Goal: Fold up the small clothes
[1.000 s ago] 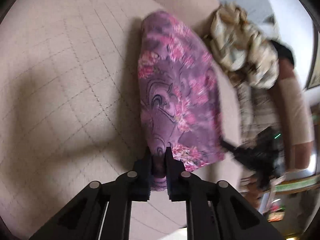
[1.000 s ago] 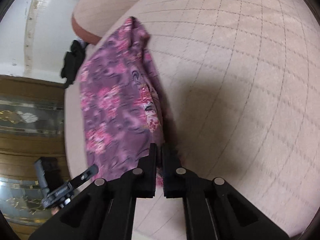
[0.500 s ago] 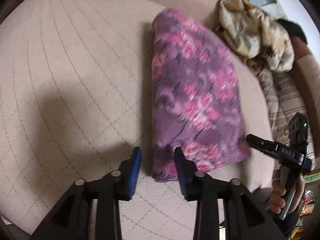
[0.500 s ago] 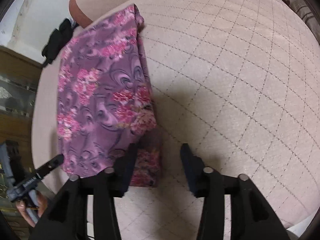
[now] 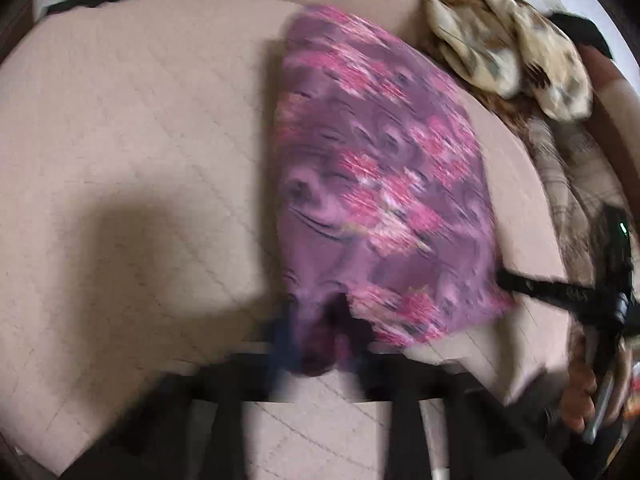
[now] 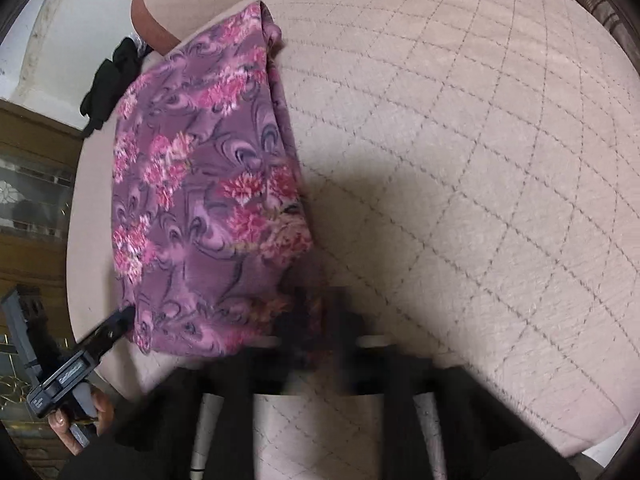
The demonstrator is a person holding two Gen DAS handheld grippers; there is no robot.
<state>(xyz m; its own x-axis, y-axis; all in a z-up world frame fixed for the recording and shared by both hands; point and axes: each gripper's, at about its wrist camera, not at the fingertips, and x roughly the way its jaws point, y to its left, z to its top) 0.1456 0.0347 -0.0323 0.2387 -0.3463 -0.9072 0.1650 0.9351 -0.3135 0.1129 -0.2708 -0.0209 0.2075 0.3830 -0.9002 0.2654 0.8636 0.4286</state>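
Left wrist view is smeared by motion, yet the main things read well enough. A purple floral garment (image 5: 380, 184), folded into a long strip, lies on a beige quilted cushion (image 5: 132, 128). The left claw (image 5: 320, 340) sits at the near end of the garment; its jaws have just been closing and now pinch a bunched fold of the purple cloth between them. Beyond the far right edge of the garment lies a heap of crumpled cream and tan clothes (image 5: 508, 44), just beside it but not on it. To the right of the garment the right claw shows from the side as a dark bar, with a hand (image 5: 580, 400) gripping its handle below.

Right wrist view is sharper over the cloth. Here the garment (image 6: 200, 200) lies along the left part of the cushion (image 6: 460, 140), its far end reaching toward the cushion's back edge. The right claw (image 6: 316, 320) is at the garment's near right corner, its fingertips blurred; the jaws have just been closing and are pressed together on the corner of the cloth. At the garment's near left corner the left claw enters from the lower left, its tip touching the cloth edge, held by a hand (image 6: 80, 420). Past the garment's far left side a small black cloth (image 6: 112, 80) hangs off the cushion's edge. A dark shadow falls on the cushion just right of the garment.
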